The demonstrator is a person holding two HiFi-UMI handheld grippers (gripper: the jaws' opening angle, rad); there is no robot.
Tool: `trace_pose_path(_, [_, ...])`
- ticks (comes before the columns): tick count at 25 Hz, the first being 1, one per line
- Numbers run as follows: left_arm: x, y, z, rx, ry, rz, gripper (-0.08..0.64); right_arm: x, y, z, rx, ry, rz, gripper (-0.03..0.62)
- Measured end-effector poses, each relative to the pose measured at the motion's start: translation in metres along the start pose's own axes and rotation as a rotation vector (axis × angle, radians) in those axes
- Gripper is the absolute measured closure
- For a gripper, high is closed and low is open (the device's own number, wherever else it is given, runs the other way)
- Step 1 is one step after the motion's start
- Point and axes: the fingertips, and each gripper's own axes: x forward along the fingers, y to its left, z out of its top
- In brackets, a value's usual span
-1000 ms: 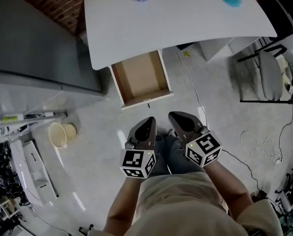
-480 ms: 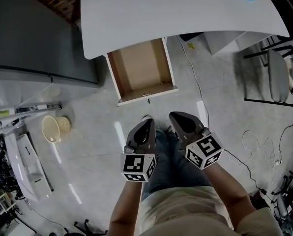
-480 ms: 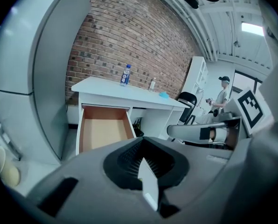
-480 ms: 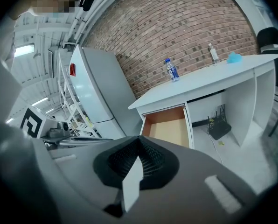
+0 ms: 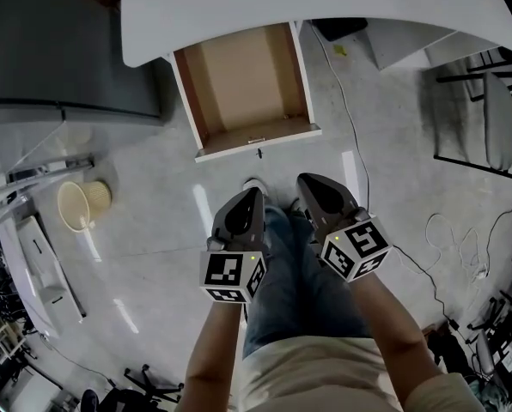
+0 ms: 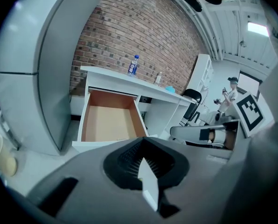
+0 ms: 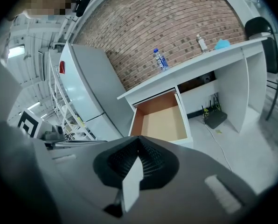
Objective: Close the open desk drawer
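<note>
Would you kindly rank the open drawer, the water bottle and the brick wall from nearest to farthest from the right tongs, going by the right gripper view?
1. Open drawer, just ahead, pulled out of the desk.
2. Water bottle, on the desk top behind it.
3. Brick wall, behind the desk.

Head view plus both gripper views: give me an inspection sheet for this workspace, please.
Surface: white desk, top mostly bare.
Job's things: drawer pulled out, nothing inside.
Clutter: water bottle, small bottle and blue item on the desk; wastebasket on the floor.
Grippers: left gripper and right gripper both shut, empty, short of the drawer.
Cables: white cable runs over the floor from under the desk; loose coil to the right.
Surroundings: grey refrigerator left, brick wall behind, chair right.
</note>
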Motion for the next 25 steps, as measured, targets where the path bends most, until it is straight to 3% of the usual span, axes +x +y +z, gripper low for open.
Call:
trace_pose_path(11, [0.042, 0.042, -0.047, -0.082, 0.037, -0.007, 0.555, 0.047, -0.034, -0.043, 0.056, 0.037, -0.013, 0.588])
trace_pose_path(23, [0.086, 0.09, -0.076, -0.097, 0.074, 0.013, 0.555, 0.099, -0.064, -0.077, 0.045, 0.096, -0.032, 0.572])
trace_pose_path(25, [0.093, 0.093, -0.082, -0.095, 0.086, 0.004, 0.525, 0.107, -0.068, -0.083, 0.044, 0.108, -0.032, 0.559])
